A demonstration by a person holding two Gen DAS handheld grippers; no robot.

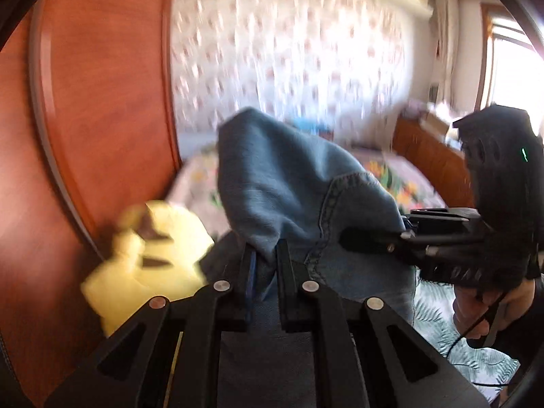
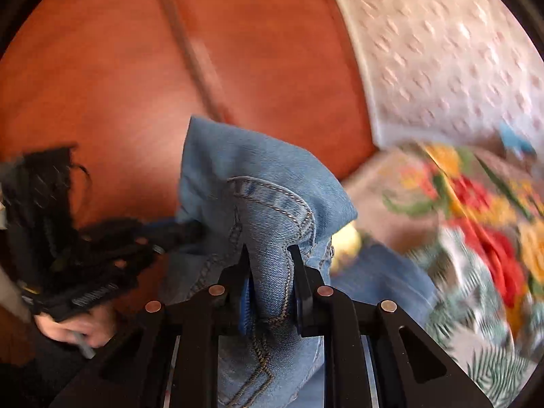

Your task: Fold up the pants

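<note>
Pants [image 1: 289,176] up over bed [image 1: 401,176] | left gripper [image 1: 265,258], right gripper [image 2: 270,261] fingers both clamped on denim | step: carrying fold across | next: lay down flat.

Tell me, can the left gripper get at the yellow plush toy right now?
Probably not: the left gripper is shut on the jeans, so the yellow plush toy beside it stays out of play.

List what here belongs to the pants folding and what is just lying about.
In the job:
- jeans
- left tongs, shut on the jeans
- right tongs, shut on the jeans

Lying about:
- yellow plush toy
- floral bedspread
- wooden headboard
</note>
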